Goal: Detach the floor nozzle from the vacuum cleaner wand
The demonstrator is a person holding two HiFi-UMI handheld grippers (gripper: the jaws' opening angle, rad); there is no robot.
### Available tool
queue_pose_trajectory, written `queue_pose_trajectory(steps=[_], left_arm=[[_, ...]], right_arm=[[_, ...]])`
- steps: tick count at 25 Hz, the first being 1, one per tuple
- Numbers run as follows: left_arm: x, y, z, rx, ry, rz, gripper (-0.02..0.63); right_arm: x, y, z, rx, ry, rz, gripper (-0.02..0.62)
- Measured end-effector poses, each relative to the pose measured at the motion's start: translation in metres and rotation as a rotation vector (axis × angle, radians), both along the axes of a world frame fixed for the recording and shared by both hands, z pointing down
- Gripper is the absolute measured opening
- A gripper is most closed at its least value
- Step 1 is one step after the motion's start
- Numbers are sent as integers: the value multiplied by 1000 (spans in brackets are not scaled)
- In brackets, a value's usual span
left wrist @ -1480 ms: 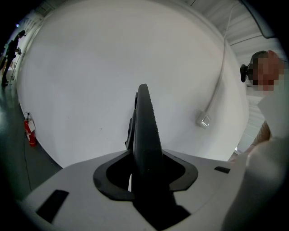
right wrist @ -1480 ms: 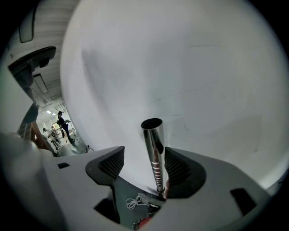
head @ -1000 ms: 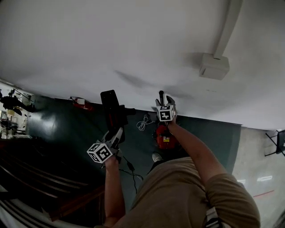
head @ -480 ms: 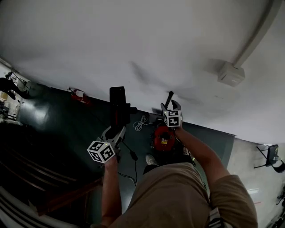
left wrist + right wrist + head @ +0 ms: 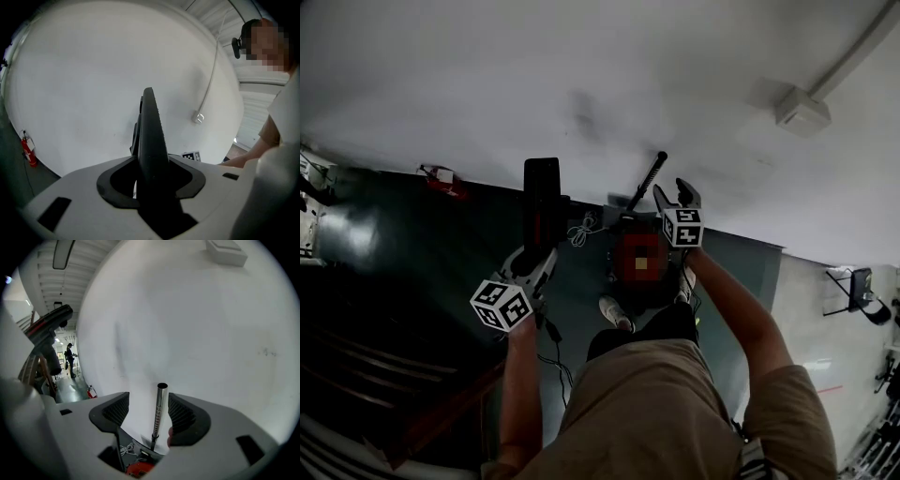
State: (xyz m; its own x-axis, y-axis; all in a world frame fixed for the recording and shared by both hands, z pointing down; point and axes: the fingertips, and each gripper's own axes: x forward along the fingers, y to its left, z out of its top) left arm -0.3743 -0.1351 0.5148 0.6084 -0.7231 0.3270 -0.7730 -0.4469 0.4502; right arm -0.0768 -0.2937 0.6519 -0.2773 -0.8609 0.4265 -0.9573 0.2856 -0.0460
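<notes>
Head view looks steeply down over the person (image 5: pixel 666 412) at floor (image 5: pixel 412 234) and wall (image 5: pixel 581 75); both gripper views face that wall from close behind their jaws, sharing its box (image 5: pixel 802 111), head-view 2 o'clock, the right also the wand (image 5: pixel 645 183), 1 o'clock.

left gripper (image 5: pixel 540 265): jaws are clamped on the floor nozzle (image 5: pixel 542 197), held out on a straight left forearm (image 5: pixel 518 375) | right gripper (image 5: pixel 673 196): jaws are held apart, raised forward on a bent right arm (image 5: pixel 741 323)

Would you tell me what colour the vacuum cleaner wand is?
Silver metal wand, best in the right gripper view.
</notes>
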Motion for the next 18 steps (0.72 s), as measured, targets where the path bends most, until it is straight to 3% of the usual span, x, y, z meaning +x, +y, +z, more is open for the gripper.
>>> queue_pose_trajectory(steps=[5,11,18], left_arm=[[3,16,16,-30,-4,46,172],[12,28,16,-20,21,59,172],[46,30,18,-29,-5,101,172]], right_arm=[[14,39,-24,12,-21,8,265],[31,81,-75,26,-135,56,265],[63,122,-128,98,-171,30,265]])
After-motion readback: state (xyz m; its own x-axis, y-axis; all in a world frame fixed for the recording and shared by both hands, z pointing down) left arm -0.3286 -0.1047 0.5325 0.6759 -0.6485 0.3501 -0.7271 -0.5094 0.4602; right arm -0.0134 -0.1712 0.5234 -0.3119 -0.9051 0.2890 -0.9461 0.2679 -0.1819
